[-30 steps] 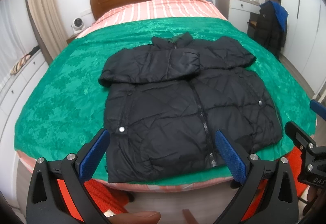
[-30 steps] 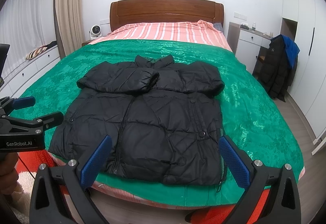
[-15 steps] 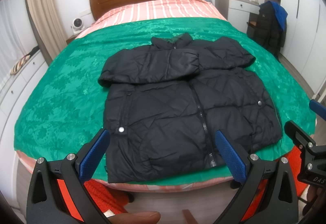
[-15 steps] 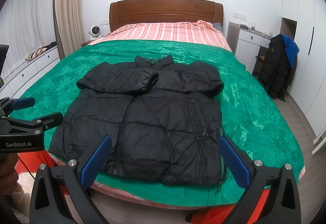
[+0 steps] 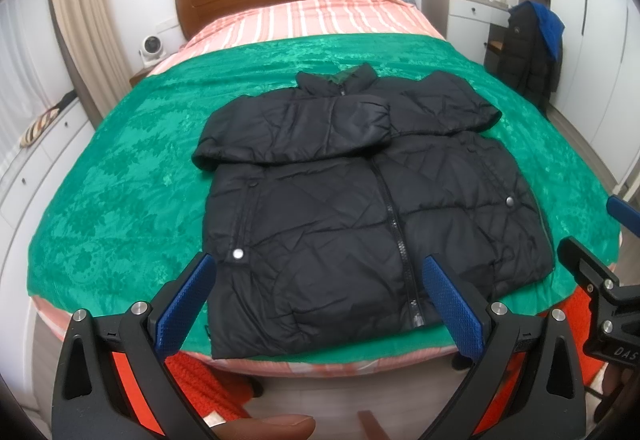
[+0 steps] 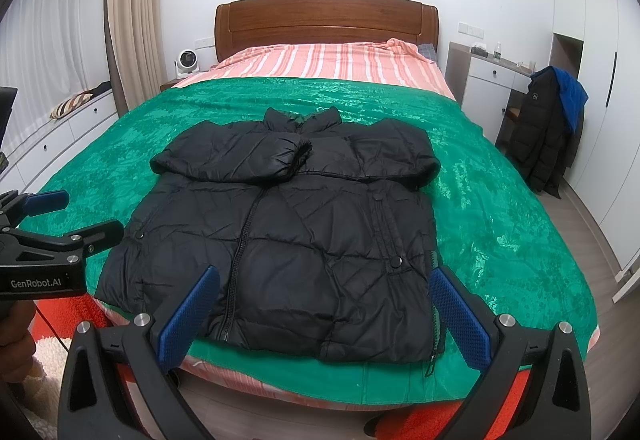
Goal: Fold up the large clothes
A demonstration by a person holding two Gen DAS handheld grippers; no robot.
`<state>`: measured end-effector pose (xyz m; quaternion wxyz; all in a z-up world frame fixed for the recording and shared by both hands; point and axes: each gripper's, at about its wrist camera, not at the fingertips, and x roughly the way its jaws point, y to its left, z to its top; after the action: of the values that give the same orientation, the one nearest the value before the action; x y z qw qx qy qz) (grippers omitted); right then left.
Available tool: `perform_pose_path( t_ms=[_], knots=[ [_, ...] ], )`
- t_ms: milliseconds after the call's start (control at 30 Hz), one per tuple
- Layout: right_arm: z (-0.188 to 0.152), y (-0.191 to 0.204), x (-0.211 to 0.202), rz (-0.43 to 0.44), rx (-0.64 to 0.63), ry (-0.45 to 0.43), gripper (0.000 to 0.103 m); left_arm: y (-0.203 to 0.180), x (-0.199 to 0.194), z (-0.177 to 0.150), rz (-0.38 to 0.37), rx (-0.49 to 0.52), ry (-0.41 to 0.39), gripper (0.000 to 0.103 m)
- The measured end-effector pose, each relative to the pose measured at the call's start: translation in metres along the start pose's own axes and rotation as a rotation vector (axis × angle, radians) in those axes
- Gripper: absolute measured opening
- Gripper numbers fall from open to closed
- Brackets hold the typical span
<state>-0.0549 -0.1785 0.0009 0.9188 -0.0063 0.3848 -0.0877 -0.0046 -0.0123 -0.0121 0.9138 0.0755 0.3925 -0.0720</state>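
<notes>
Off the foot of the bed, the left gripper (image 5: 320,300) hangs with jaws spread wide and empty, the black quilted jacket (image 6: 288,232) lies zipped, sleeves folded across its chest, on the green bedspread (image 6: 500,199), and the right gripper (image 6: 324,308) gapes equally empty

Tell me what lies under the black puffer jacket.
The black puffer jacket lies flat on a green patterned bedspread. The bedspread beneath it is hidden, as is anything there.
</notes>
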Motion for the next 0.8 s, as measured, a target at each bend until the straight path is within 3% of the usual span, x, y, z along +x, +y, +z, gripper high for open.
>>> perform_pose_path(
  t_ms=[800],
  knots=[
    [-0.0031,0.0002,0.0019,0.002,0.001,0.005,0.103,-0.0012,0.0004,-0.0007,0.000,0.000,0.002,0.103]
  ],
)
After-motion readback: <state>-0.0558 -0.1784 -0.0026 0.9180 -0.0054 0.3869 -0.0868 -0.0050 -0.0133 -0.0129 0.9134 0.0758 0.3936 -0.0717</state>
